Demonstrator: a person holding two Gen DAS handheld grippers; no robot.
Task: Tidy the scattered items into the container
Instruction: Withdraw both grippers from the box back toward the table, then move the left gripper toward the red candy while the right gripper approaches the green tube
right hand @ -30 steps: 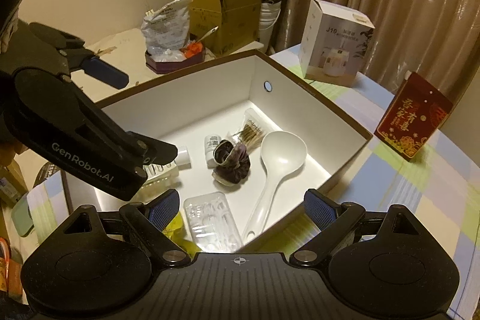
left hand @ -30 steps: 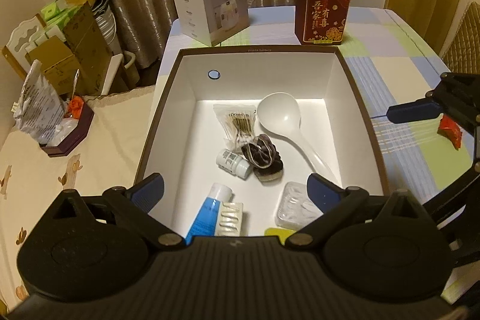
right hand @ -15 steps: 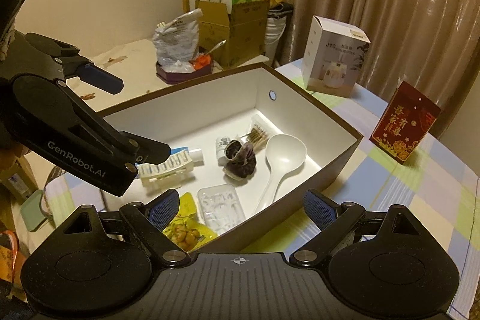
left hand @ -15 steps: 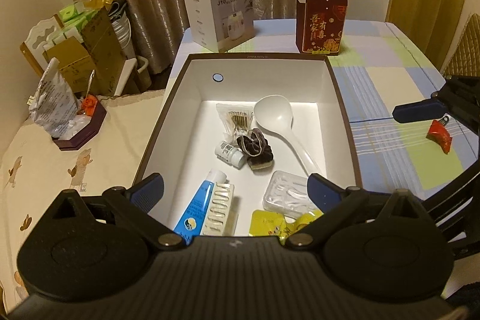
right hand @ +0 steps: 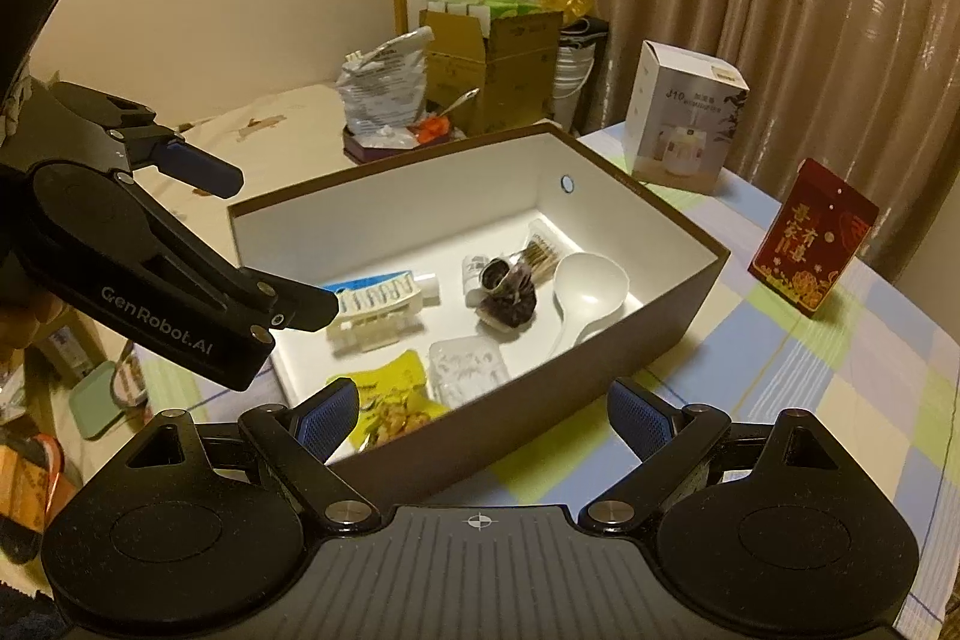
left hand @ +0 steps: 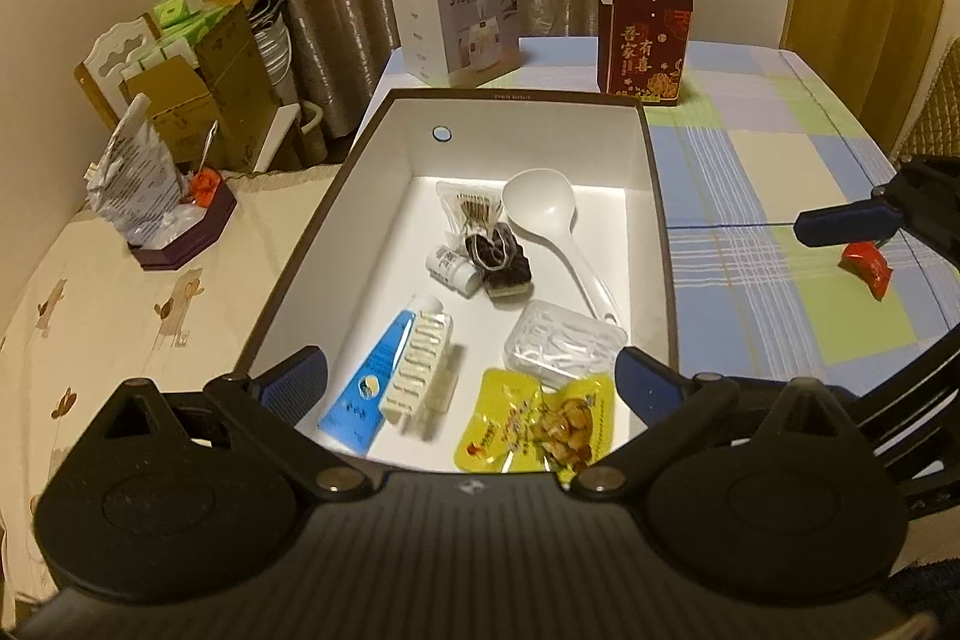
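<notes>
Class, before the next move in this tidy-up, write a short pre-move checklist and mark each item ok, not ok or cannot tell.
1. Left gripper open and unloaded: ok.
2. Right gripper open and unloaded: ok.
3. Red packet in the box: not ok, it lies on the tablecloth outside it.
4. Free space on the box floor: ok, bare along the left wall.
5. Ladle and yellow snack pouch already inside: ok.
6. Other strays outside both views: cannot tell.

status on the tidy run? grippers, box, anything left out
Left gripper and right gripper open, empty. Box holds ladle, tube, snack packet. Red wrapper on tablecloth.
</notes>
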